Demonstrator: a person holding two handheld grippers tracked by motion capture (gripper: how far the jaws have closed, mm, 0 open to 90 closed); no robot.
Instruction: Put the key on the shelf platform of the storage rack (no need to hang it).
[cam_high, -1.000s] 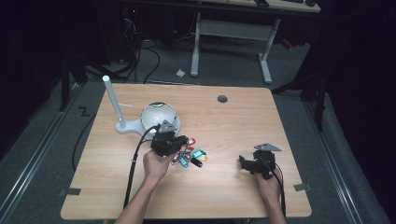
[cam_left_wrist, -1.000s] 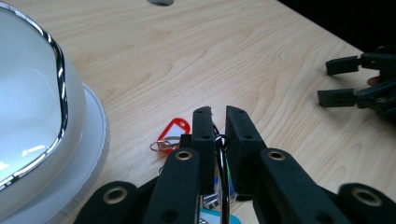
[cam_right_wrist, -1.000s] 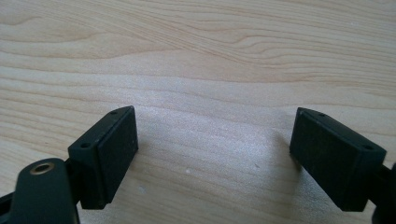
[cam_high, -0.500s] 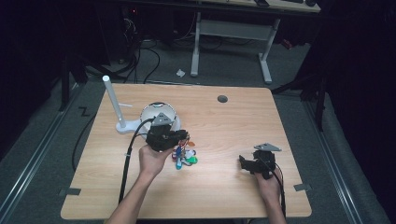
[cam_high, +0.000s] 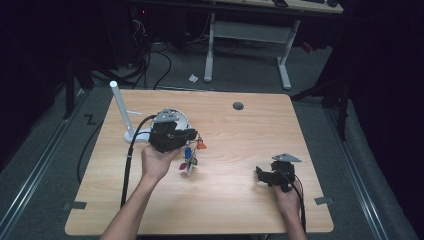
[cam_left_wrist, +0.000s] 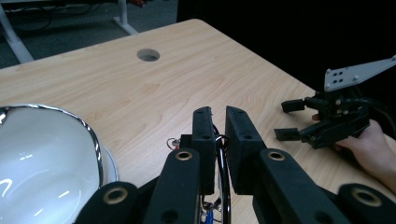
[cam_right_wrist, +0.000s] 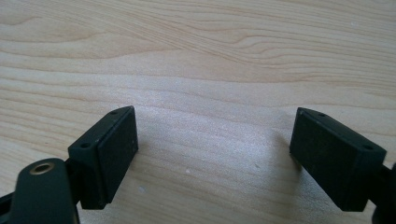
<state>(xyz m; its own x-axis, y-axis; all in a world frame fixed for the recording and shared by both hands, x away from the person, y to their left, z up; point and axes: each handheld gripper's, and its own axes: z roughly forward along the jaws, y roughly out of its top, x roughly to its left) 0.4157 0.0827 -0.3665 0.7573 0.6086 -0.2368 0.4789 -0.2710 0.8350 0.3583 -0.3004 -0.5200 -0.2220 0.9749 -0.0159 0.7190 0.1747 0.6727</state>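
Note:
My left gripper is shut on a thin dark ring, and a bunch of coloured tags in orange, blue, red and green dangles from that ring above the wooden table. In the left gripper view its jaws stand almost together with the ring pinched between them. My right gripper rests low near the table's front right, open, with bare wood between its jaws. It also appears in the left gripper view, the right gripper held in a hand.
A white dome-shaped bowl with a shiny rim sits just left of the left gripper, partly hidden behind it from above. A white upright post stands on a base at the table's left. A round cable hole lies at the far middle.
The left gripper has risen and drifted left toward the bowl, lifting the bunch of tags off the table. The right gripper has stayed where it was.

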